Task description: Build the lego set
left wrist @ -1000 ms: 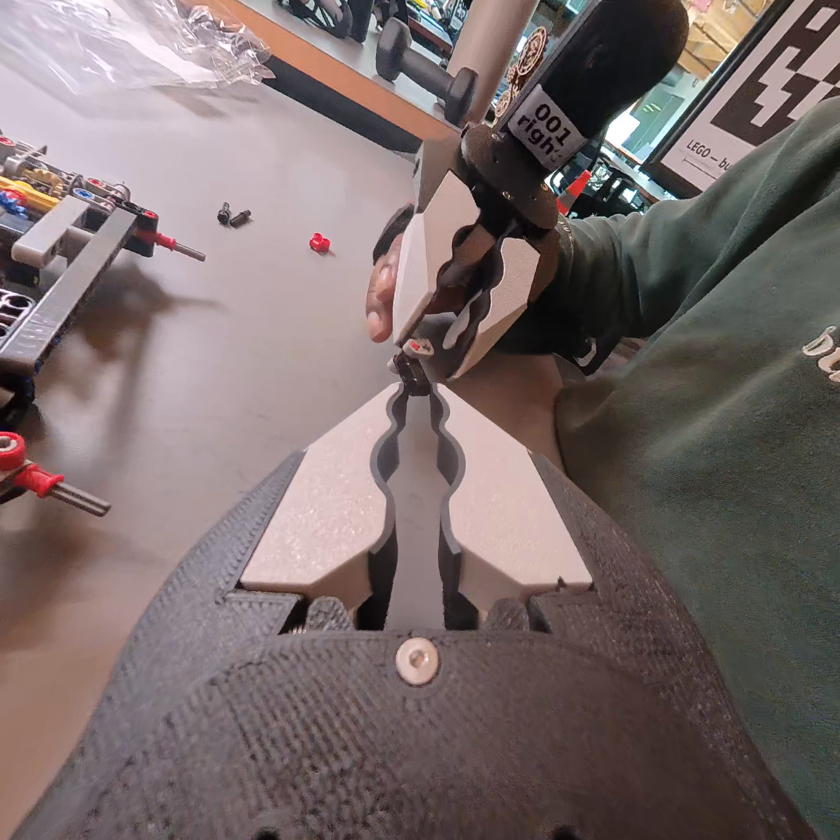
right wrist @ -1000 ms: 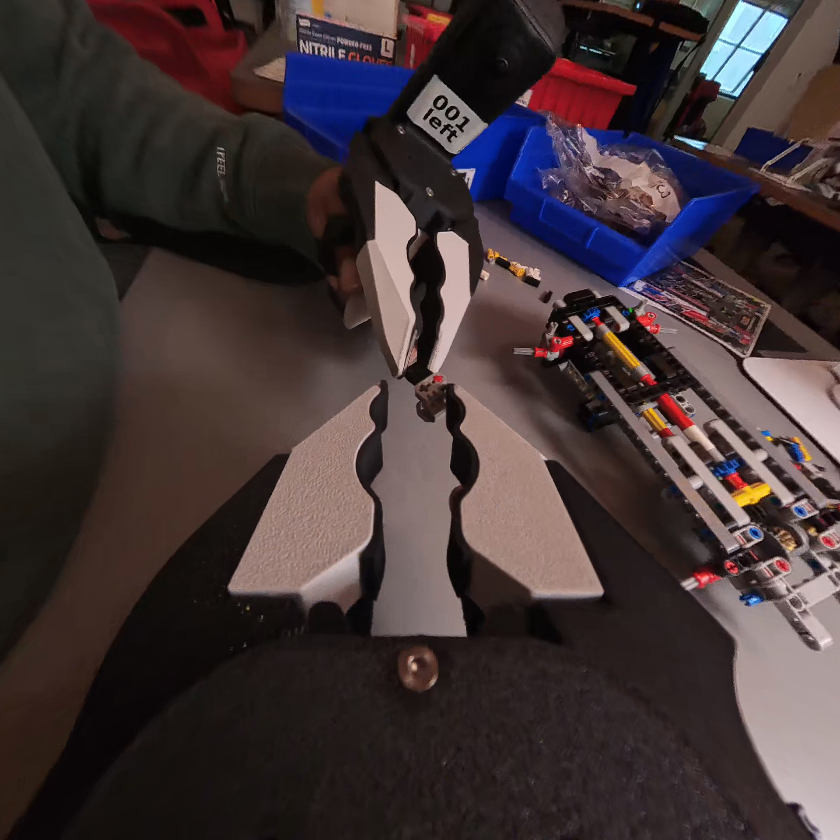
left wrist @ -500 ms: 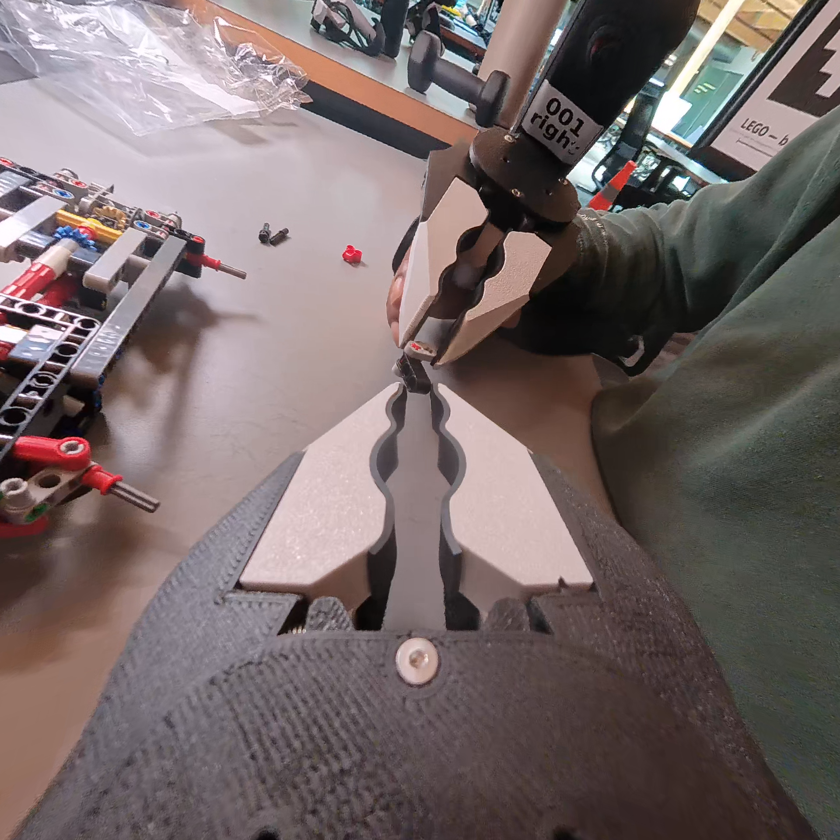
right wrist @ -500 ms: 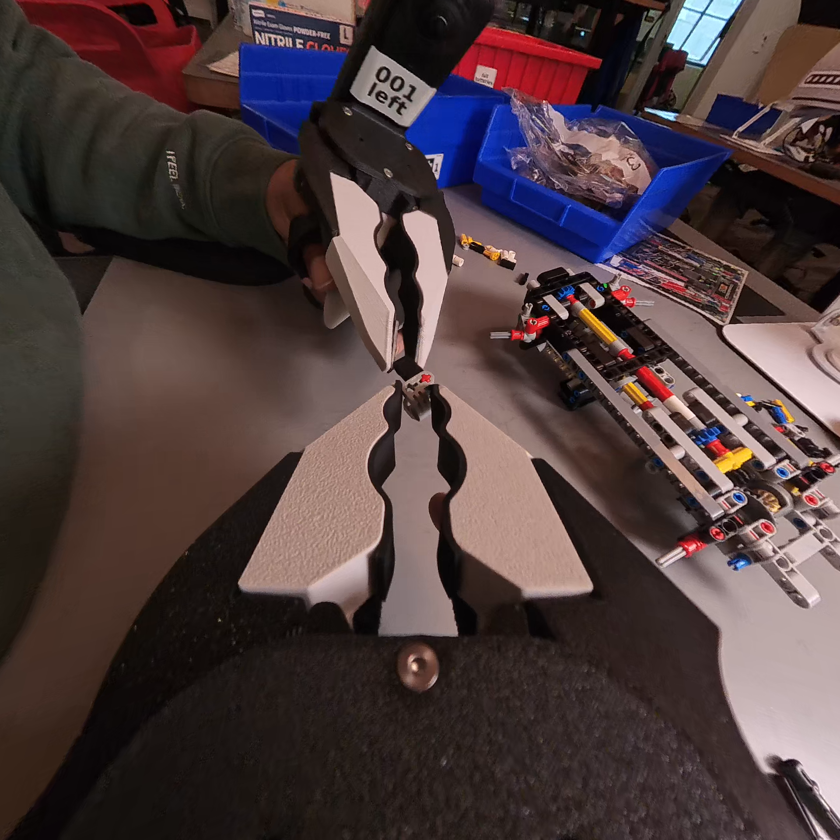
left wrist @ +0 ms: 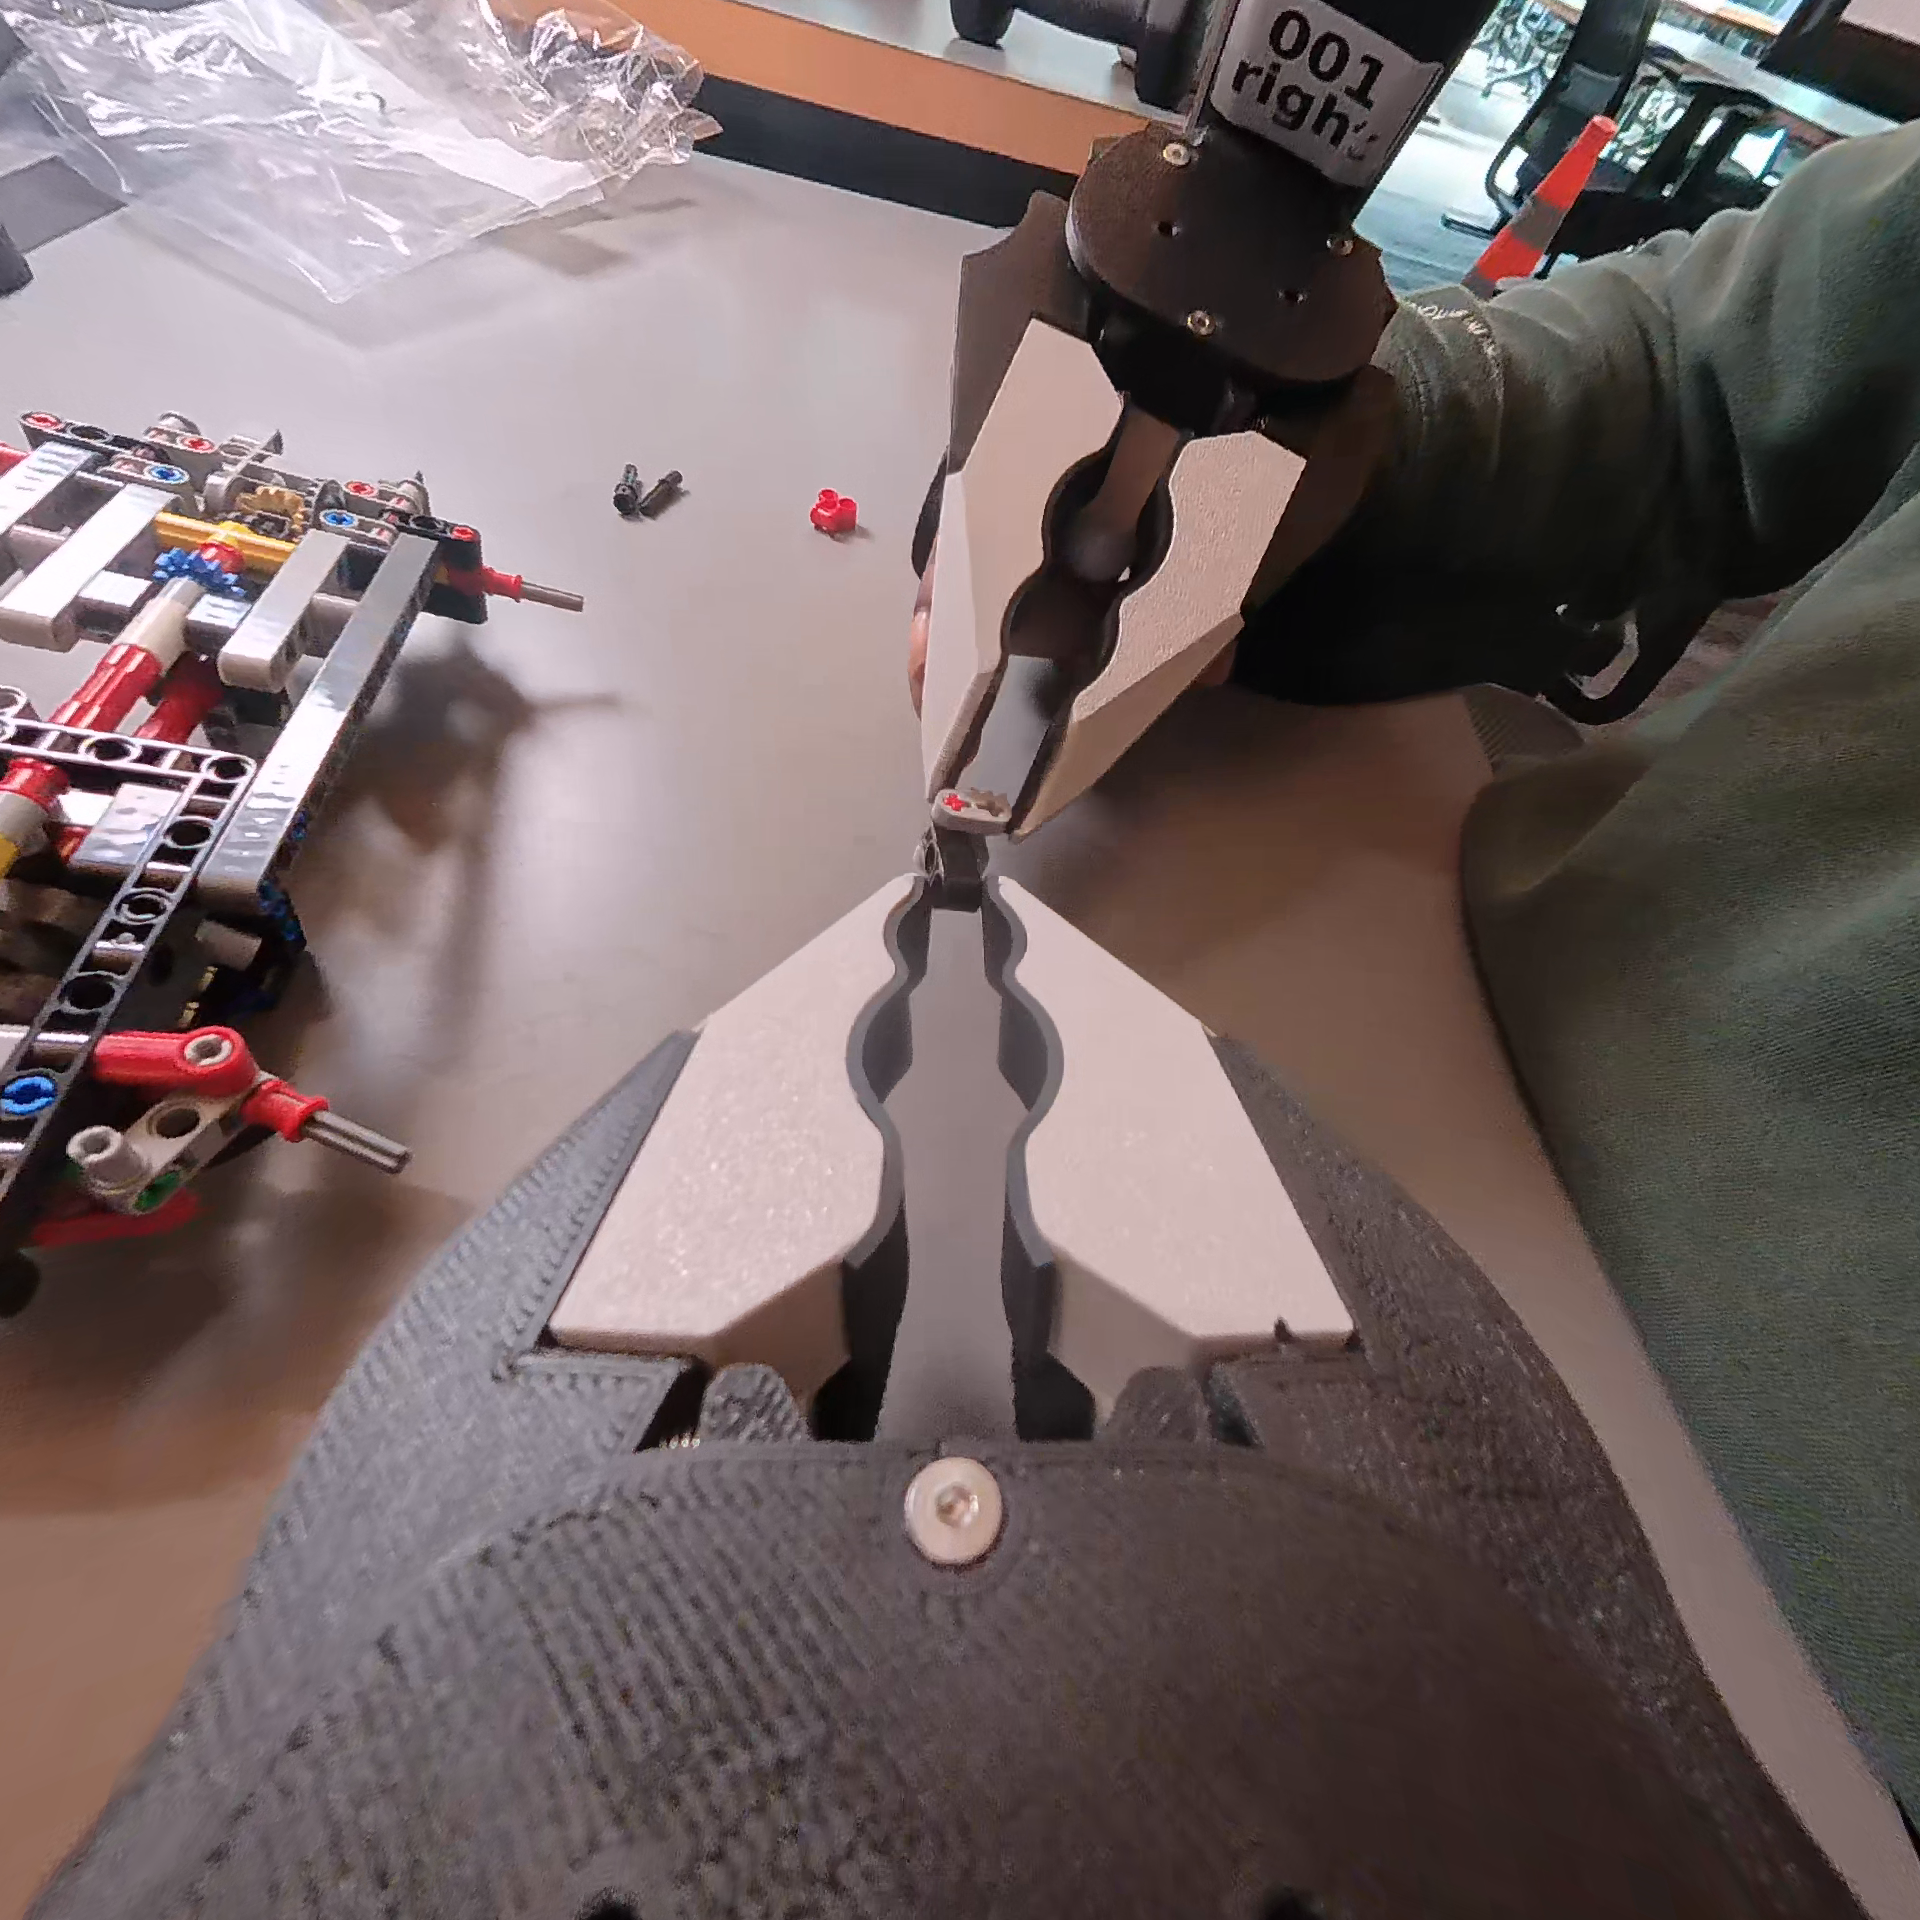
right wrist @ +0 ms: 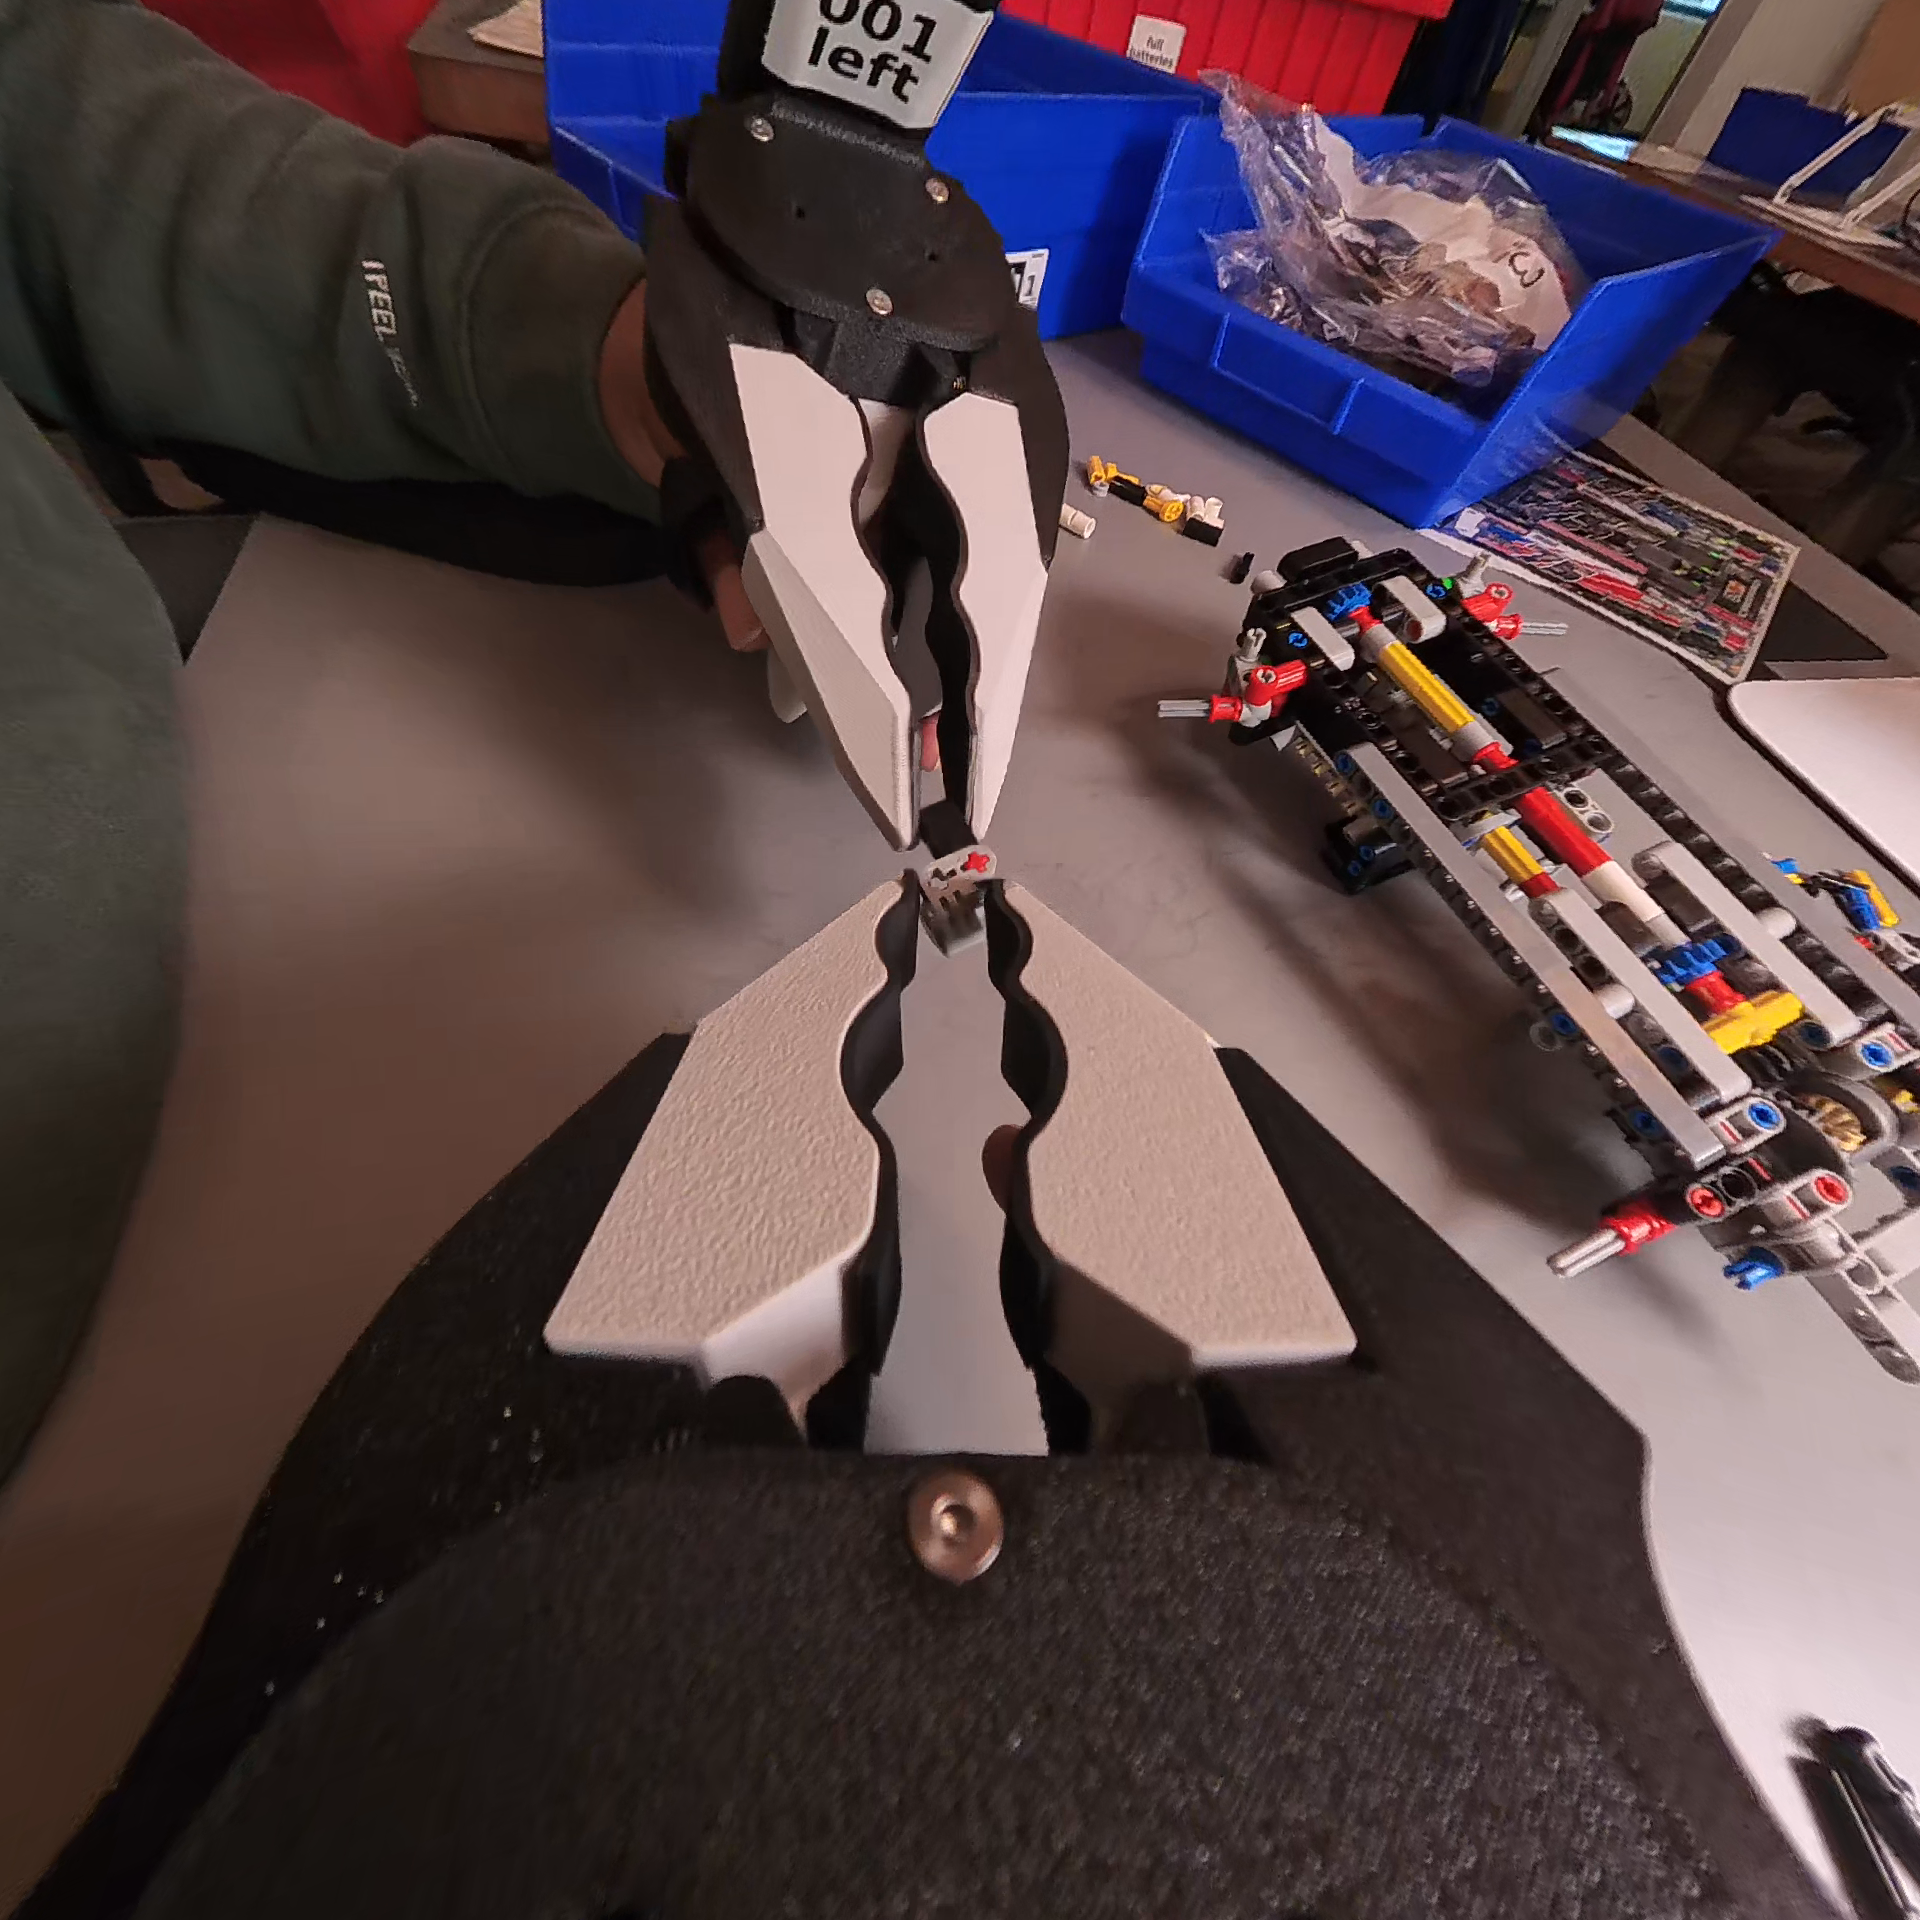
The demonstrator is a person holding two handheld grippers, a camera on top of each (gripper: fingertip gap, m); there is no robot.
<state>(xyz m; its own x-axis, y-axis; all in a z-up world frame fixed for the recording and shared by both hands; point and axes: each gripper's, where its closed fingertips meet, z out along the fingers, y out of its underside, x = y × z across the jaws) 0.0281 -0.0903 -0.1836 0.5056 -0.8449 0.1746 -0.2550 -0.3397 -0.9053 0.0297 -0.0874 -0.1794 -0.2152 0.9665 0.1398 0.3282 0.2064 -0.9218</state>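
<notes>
My left gripper (left wrist: 954,883) is shut on a small black piece (left wrist: 958,871). My right gripper (right wrist: 951,906) is shut on a small grey connector (right wrist: 956,899) with a red axle end. The two grippers meet tip to tip above the table, and the black piece (right wrist: 943,828) touches the top of the grey connector (left wrist: 971,808). In the left wrist view the right gripper (left wrist: 977,816) comes down from above. In the right wrist view the left gripper (right wrist: 940,821) does the same. The long lego chassis (left wrist: 156,727) lies to the left and also shows in the right wrist view (right wrist: 1558,883).
Two black pins (left wrist: 646,488) and a small red piece (left wrist: 833,511) lie loose beyond the chassis. A crumpled plastic bag (left wrist: 343,135) lies at the far left. Blue bins (right wrist: 1403,343), an instruction sheet (right wrist: 1631,561) and several small loose pieces (right wrist: 1153,499) lie behind the chassis.
The right jaws have narrowed on the grey connector. Both grippers have come closer, so the black piece now touches the connector. Both have shifted towards the chassis.
</notes>
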